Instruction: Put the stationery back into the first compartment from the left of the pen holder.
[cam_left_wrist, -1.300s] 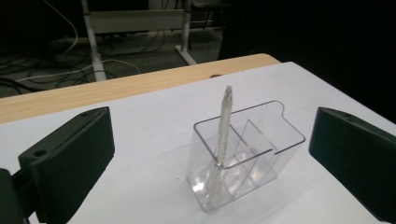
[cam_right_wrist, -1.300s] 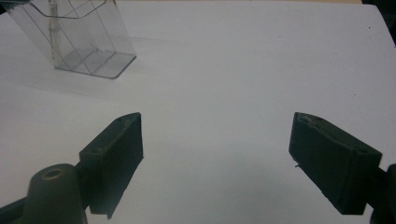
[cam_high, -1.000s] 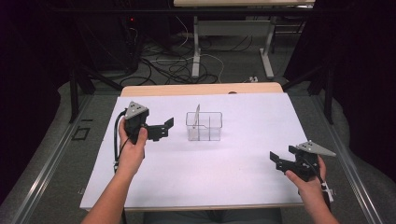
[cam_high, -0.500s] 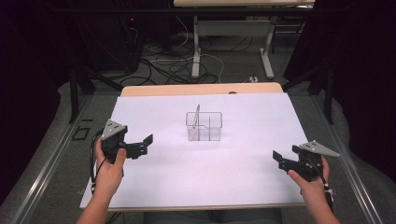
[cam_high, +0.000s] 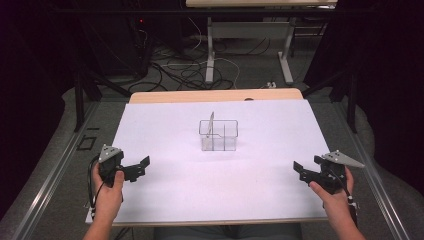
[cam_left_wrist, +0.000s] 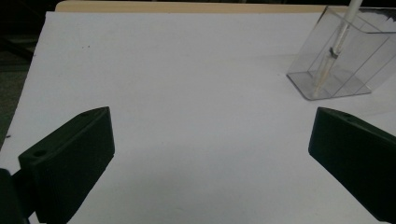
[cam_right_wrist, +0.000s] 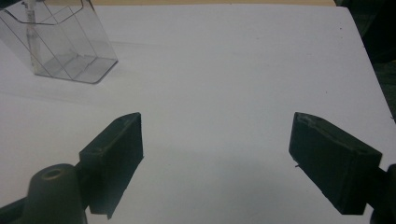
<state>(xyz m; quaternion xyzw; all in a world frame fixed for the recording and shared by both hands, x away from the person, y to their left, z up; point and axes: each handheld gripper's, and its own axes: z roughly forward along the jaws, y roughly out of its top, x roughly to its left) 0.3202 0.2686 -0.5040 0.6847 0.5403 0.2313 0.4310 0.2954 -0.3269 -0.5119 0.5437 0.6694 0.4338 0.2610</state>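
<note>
Two hand-held black grippers, the left gripper (cam_high: 141, 166) and the right gripper (cam_high: 300, 170), rest released with jaws spread near the front corners of the white table sheet (cam_high: 250, 145), well apart from the clear plastic divided box (cam_high: 218, 135) at centre, which holds a thin white stick (cam_high: 211, 123).

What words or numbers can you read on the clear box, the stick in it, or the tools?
None: no readable text anywhere.
Clear box: plain, no label.
White stick inside it: a small dark band, no letters visible.
Left tool and right tool: plain black, no markings.
White table sheet: blank.
</note>
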